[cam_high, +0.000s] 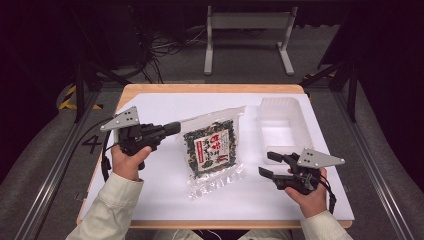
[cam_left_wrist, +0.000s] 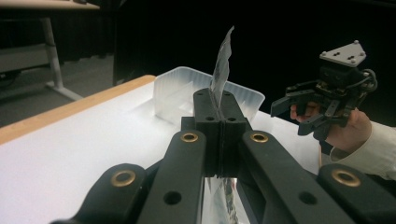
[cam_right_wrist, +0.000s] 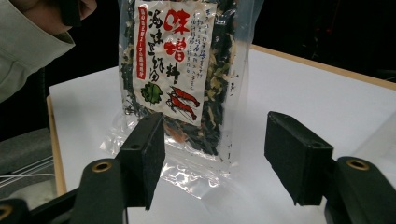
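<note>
A clear plastic packet of dried dark green food with a red and white label (cam_high: 212, 147) (cam_right_wrist: 180, 74) hangs over the middle of the white table, its lower end touching the table. My left gripper (cam_high: 172, 128) (cam_left_wrist: 218, 108) is shut on the packet's upper left edge; a thin strip of the clear film (cam_left_wrist: 221, 70) sticks up from between its jaws. My right gripper (cam_high: 267, 165) (cam_right_wrist: 212, 156) stands open at the right, a little above the table, pointing at the packet, with nothing between its fingers. It shows from the left gripper view too (cam_left_wrist: 299, 112).
A clear, empty plastic container (cam_high: 281, 122) (cam_left_wrist: 187, 93) stands at the back right of the white table top (cam_high: 150, 195). A wooden rim (cam_high: 210, 88) borders the table. Behind it stand a white stand and cables on the floor.
</note>
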